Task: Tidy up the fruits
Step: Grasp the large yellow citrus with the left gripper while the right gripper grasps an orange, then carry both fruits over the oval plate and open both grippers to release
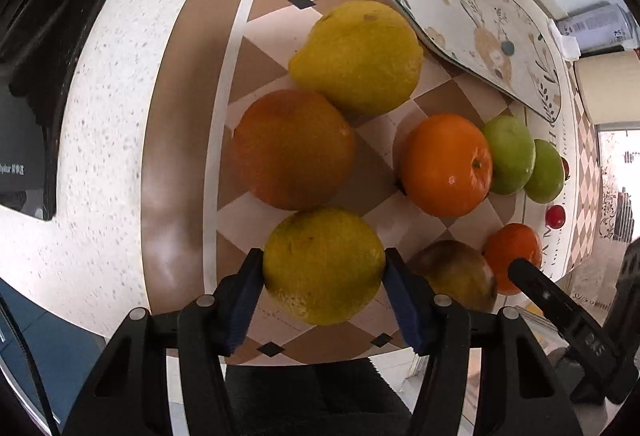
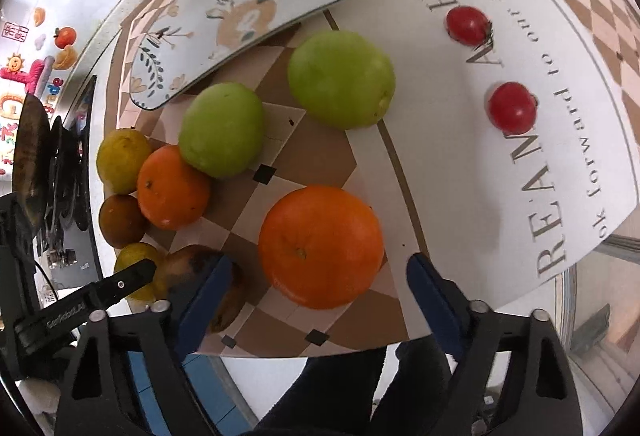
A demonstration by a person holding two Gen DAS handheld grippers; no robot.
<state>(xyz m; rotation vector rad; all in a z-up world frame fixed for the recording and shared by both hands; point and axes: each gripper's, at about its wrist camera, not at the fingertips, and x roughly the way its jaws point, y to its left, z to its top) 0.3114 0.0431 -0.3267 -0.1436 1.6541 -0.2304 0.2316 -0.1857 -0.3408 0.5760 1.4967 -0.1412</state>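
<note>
- The left gripper point(image 1: 323, 268) has its two blue pads pressed on both sides of a yellow-green lemon point(image 1: 323, 265), which sits on the checkered mat point(image 1: 372, 140) at 6 o'clock of the left wrist view.
- At 12 o'clock of this lemon, touching it, lies a dull orange fruit point(image 1: 294, 149), and further at 1 o'clock a big yellow lemon point(image 1: 357, 56) touches that one.
- At 3 o'clock of the held lemon, just beside the right pad, there is a brownish spotted fruit point(image 1: 456, 272).
- The right gripper point(image 2: 320, 290) stands wide around a bright orange point(image 2: 321, 246); the right pad is clearly apart from it, and for the left pad I cannot tell if it touches.
- This orange rests on the mat near the table's front edge, at 6 o'clock of the right wrist view.
- At 11 o'clock of it lies a green fruit point(image 2: 221, 129), and at 12 o'clock a second green fruit point(image 2: 342, 78); they are close but apart.
- A smaller orange point(image 2: 173, 187) touches the first green fruit at 9 o'clock of the view.
- Two cherry tomatoes point(image 2: 468, 23) point(image 2: 513, 107) lie on the white printed part of the mat, at 1 and 2 o'clock, well apart from the other fruits.
- A flowered oval plate point(image 2: 256, 8) stands at 11 o'clock, behind the green fruits.
</note>
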